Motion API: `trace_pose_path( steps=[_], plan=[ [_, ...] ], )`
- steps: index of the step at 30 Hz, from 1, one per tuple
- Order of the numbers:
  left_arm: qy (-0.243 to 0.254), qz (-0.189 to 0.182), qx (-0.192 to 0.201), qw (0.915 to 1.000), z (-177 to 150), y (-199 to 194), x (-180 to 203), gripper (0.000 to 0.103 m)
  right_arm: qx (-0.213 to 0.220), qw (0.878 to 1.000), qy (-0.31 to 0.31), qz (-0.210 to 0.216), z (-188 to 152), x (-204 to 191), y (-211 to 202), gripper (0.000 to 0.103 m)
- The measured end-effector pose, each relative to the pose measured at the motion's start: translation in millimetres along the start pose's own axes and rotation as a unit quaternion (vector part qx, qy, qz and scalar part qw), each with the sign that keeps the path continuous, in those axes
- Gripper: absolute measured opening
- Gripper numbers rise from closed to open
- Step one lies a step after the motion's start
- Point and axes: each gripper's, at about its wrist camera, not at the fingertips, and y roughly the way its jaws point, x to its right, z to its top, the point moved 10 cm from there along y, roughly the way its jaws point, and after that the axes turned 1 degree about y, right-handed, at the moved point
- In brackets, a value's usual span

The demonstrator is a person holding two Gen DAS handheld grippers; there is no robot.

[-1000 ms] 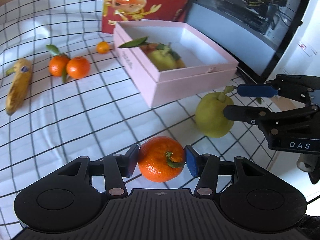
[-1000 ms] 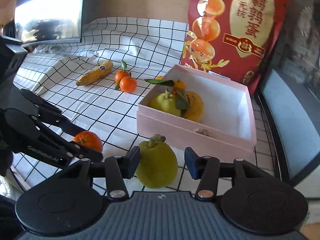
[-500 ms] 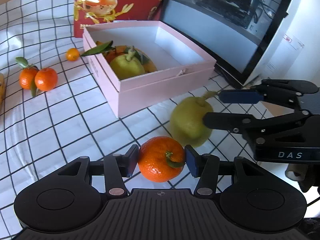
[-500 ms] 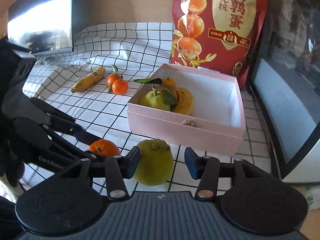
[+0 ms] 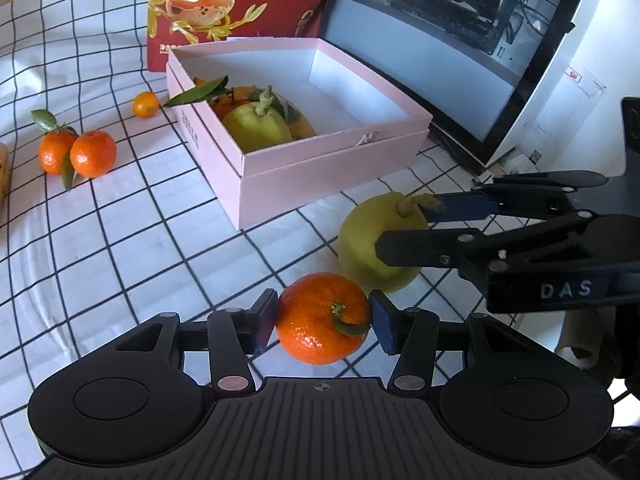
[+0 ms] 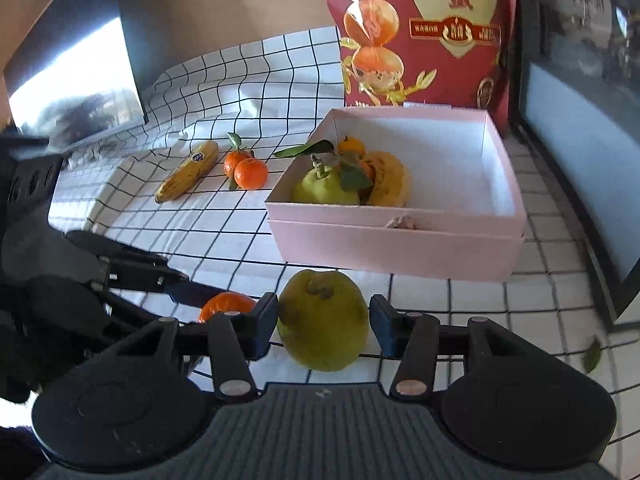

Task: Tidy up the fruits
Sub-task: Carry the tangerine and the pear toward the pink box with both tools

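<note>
My left gripper (image 5: pixel 323 318) is shut on an orange mandarin (image 5: pixel 320 320) and holds it above the checked cloth, in front of the pink box (image 5: pixel 320 168). My right gripper (image 6: pixel 323 322) is shut on a yellow-green pear (image 6: pixel 322 320), also seen in the left wrist view (image 5: pixel 372 236). The two grippers are side by side, the right one (image 5: pixel 416 220) to the right of the mandarin. The pink box (image 6: pixel 392 240) holds another pear (image 6: pixel 324 190), a banana (image 6: pixel 388 180) and small oranges with leaves.
On the cloth left of the box lie two mandarins (image 5: pixel 78 154), a tiny orange (image 5: pixel 146 105) and a banana (image 6: pixel 188 176). A red snack bag (image 6: pixel 424 32) stands behind the box. A dark glass-fronted appliance (image 5: pixel 440 40) stands to the right.
Both grippers have lifted their fruit off the cloth and moved toward the pink box. The box looks nearer and lower in both views.
</note>
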Motion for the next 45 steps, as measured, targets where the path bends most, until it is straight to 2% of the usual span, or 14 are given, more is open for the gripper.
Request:
trace_pose_path(
  steps=[5, 14, 31, 38, 45],
  plan=[
    [-0.008, 0.026, -0.009, 0.9996, -10, -6, -16, 0.055, -0.004, 1.000, -0.001, 0.007, -2, -6, 9, 0.054],
    [-0.059, 0.057, 0.008, 0.9966, -14, -25, -51, 0.055, -0.006, 0.999, -0.039, -0.005, -1, -13, 21, 0.057],
    [-0.072, 0.055, 0.009, 0.9958, -19, -29, -54, 0.055, -0.019, 0.986, -0.162, -0.044, 13, -36, 60, 0.058],
    [-0.082, 0.056, 0.004, 0.9951, -25, -29, -59, 0.055, -0.050, 0.980, -0.188, -0.043, 5, -48, 78, 0.058],
    [-0.085, 0.058, 0.007, 0.9947, -23, -33, -64, 0.055, -0.056, 0.978, -0.196, -0.047, 2, -53, 82, 0.058]
  ],
)
